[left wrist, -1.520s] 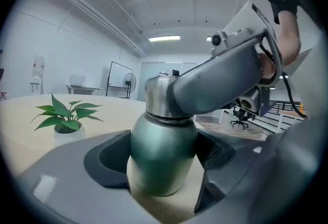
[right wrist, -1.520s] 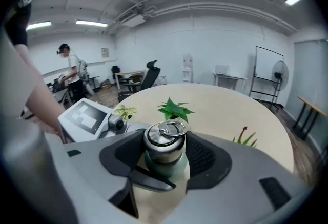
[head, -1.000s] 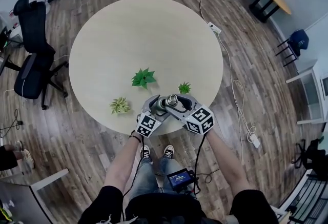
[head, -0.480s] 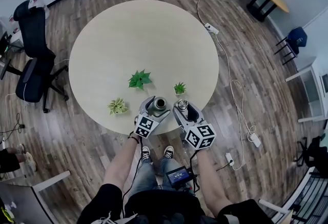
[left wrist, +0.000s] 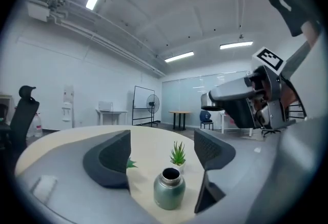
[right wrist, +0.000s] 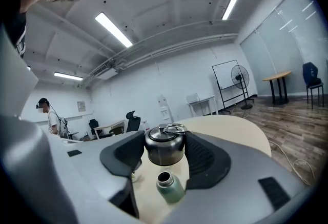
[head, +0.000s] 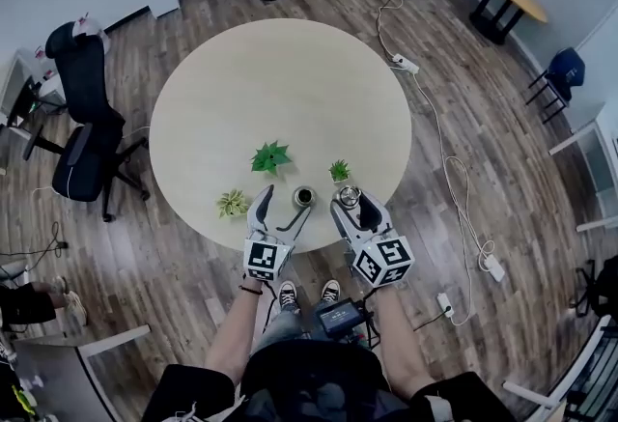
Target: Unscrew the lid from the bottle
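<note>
A green metal bottle (head: 304, 196) stands upright on the round table (head: 241, 92) near its front edge, its mouth uncovered. Its steel lid (head: 349, 195) with a ring handle is off it, held in the air just to the right. My right gripper (head: 353, 205) is shut on the lid (right wrist: 165, 143), with the bottle (right wrist: 169, 187) below the jaws. My left gripper (head: 280, 212) is open, raised above and behind the bottle (left wrist: 169, 189), touching nothing. In the left gripper view that gripper (left wrist: 164, 151) shows empty jaws, and the right gripper (left wrist: 241, 105) hangs at the upper right.
Three small potted plants stand near the bottle: a leafy green one (head: 271, 157), a tiny one (head: 339, 170) and a pale one (head: 231, 204). A black office chair (head: 87, 135) is left of the table. Cables and a power strip (head: 406, 65) lie on the floor at the right.
The right gripper took the lid off and carried it up and right. The left gripper, earlier around the bottle, let go and rose; the bottle now stands alone on the table.
</note>
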Motion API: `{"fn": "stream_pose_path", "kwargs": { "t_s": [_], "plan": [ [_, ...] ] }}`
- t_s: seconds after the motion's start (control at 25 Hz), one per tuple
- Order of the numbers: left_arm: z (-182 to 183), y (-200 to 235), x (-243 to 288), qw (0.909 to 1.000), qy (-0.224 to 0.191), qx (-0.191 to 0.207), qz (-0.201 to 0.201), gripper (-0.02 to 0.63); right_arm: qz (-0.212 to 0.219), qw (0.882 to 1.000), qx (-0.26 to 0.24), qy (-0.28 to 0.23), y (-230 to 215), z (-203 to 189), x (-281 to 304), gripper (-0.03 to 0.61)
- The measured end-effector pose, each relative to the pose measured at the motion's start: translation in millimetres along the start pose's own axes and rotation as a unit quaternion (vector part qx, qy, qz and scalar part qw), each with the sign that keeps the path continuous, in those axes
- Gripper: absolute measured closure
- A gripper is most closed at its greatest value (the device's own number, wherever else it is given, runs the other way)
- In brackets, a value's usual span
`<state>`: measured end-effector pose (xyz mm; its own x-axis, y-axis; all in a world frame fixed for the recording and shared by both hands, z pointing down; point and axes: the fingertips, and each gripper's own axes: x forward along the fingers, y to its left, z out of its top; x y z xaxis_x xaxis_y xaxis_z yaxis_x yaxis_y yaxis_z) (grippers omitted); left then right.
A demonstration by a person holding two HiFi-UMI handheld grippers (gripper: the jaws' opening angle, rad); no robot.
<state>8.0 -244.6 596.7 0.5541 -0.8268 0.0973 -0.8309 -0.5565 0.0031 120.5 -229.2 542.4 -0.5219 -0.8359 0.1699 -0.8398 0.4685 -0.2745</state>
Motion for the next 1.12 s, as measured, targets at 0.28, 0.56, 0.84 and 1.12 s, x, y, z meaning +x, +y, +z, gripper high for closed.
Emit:
{"fn": "stream_pose_path", "kwargs": {
  "t_s": [0.28,0.56,0.84,1.12],
  "plan": [
    [107,16,-45,0.9949,-0.057,0.001,0.084,0.418,-0.031,0.996,-0.079,-0.03,10,50,-26,0.33],
    [161,1,-63,0.9891,-0.092,0.042,0.106,0.612,-0.044,0.992,-0.099,-0.068,14,80,-45,0.333],
    [171,-3,-63,0.9884,-0.101,0.047,0.103,0.612,-0.039,0.991,-0.095,-0.085,15,97,-47,0.334],
    [173,0,-66,0.988,-0.099,0.043,0.11,0.612,-0.035,0.99,-0.104,-0.089,21,105,-49,0.334]
  ]
}}
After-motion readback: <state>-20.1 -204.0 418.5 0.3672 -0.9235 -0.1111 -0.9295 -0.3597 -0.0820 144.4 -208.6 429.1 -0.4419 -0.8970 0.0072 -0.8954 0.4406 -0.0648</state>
